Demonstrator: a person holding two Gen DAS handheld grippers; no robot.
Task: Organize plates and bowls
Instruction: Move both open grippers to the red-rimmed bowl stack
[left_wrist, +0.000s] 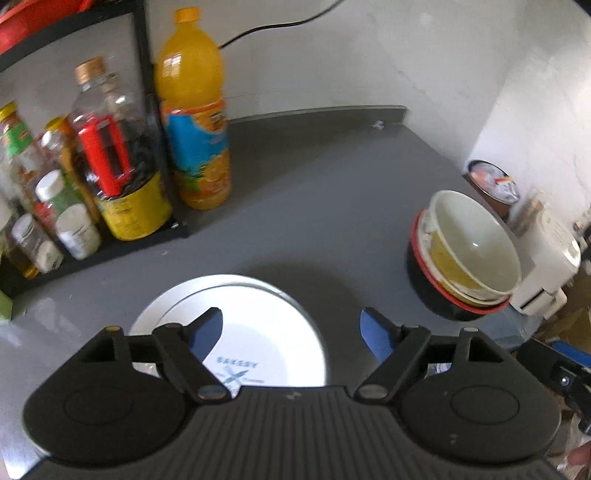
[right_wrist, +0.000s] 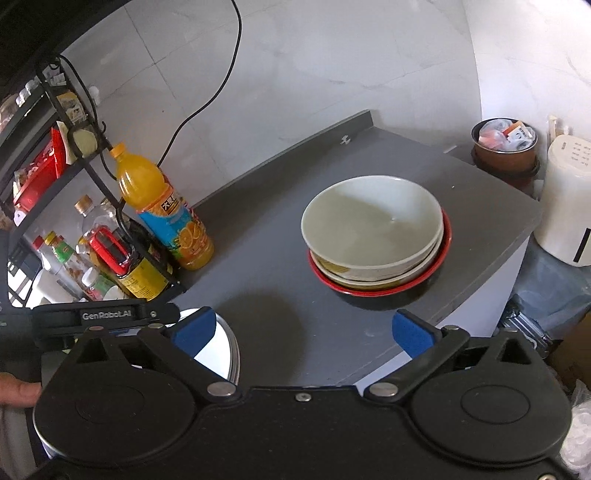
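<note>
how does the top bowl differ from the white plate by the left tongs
The top bowl is deep and plain inside; the plate is flat with a printed logo. The bowl sits nested on other bowls, inside a red-rimmed one; the plate appears to lie on another plate, low on the counter. Both are round, pale and empty.
</note>
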